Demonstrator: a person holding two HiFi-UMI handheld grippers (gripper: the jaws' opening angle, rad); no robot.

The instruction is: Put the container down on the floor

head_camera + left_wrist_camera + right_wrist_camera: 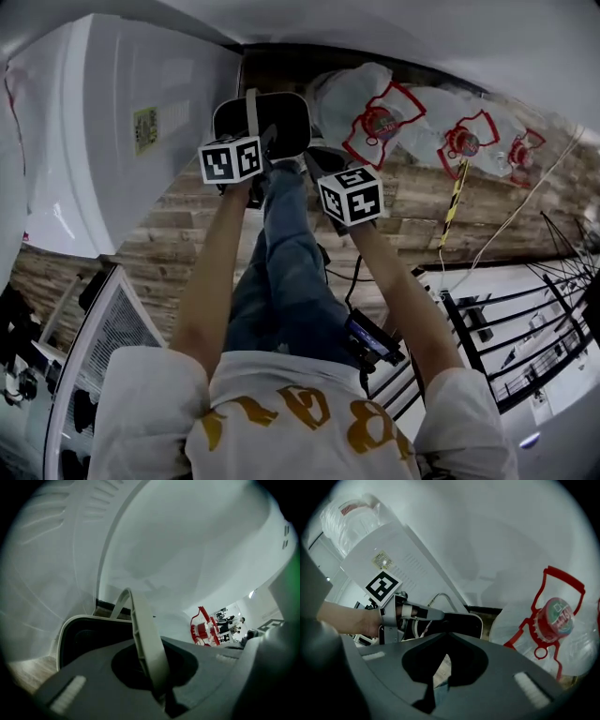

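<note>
Left gripper view is showing the left gripper (151, 670) clamping its jaws tight on the pale handle (143, 634) of the black container (82, 641). The container is hanging low over the wooden floor (173, 234) beside a white cabinet (103, 131), and I cannot tell if it is touching down. The right gripper (440, 641) is hovering just beside it, jaws pressed together on nothing, with water bottles (380, 117) lying nearby

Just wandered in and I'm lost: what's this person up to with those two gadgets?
A person holds a gripper in each hand. The left gripper is clamped on the white handle of a black container, out over the wooden floor by their feet; whether it touches down is unclear. The right gripper, beside it, is shut on nothing. Big water bottles lie nearby.
</note>
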